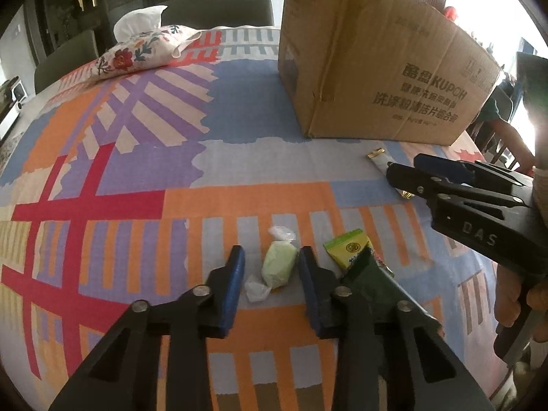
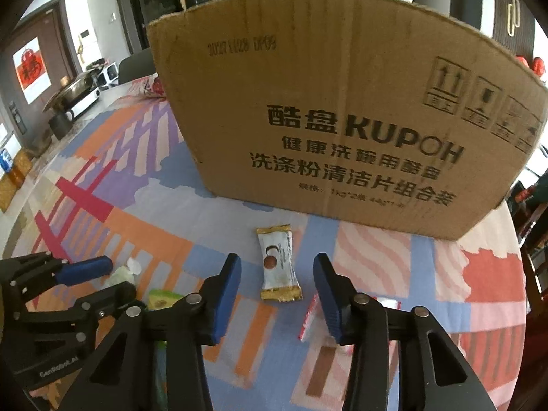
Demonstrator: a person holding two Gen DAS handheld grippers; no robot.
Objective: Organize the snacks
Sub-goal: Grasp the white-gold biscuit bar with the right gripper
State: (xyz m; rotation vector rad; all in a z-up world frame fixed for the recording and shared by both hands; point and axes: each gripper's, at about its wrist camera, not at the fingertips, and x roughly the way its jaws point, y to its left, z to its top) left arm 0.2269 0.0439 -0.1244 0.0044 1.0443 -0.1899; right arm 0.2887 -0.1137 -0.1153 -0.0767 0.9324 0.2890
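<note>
Bright patchwork cloth (image 1: 246, 157) in orange, purple, blue and red covers the bench, and a big cardboard box (image 1: 376, 68) printed with KUPOH stands upright toward its far side. Behind the cloth, a flowered tissue pouch (image 1: 144, 48) lies near the far left edge, with dark chairs beyond it.

Left gripper (image 1: 271, 267) is low over the cloth with its blue fingers (image 1: 233, 284) apart, and a pale green candy (image 1: 279, 267) in a clear twisted wrapper lies on the cloth between them, not clamped. Just beside the right-hand finger lies a yellow-green packet (image 1: 347, 248), partly overlapped by a dark green packet (image 1: 366, 274).

Right gripper (image 2: 277, 281) also has its fingers (image 2: 226, 291) spread apart, gripping nothing. A white and gold wrapped snack (image 2: 279, 267) lies flat on the cloth between them and slightly ahead, in front of the box but not touching it. Under the right-hand finger a red and white wrapper (image 2: 308, 318) shows, mostly hidden and blurred.

In the left wrist view the right gripper comes in from the right side, its tips over the white and gold snack, with the person's hand (image 1: 517, 294) on its handle
</note>
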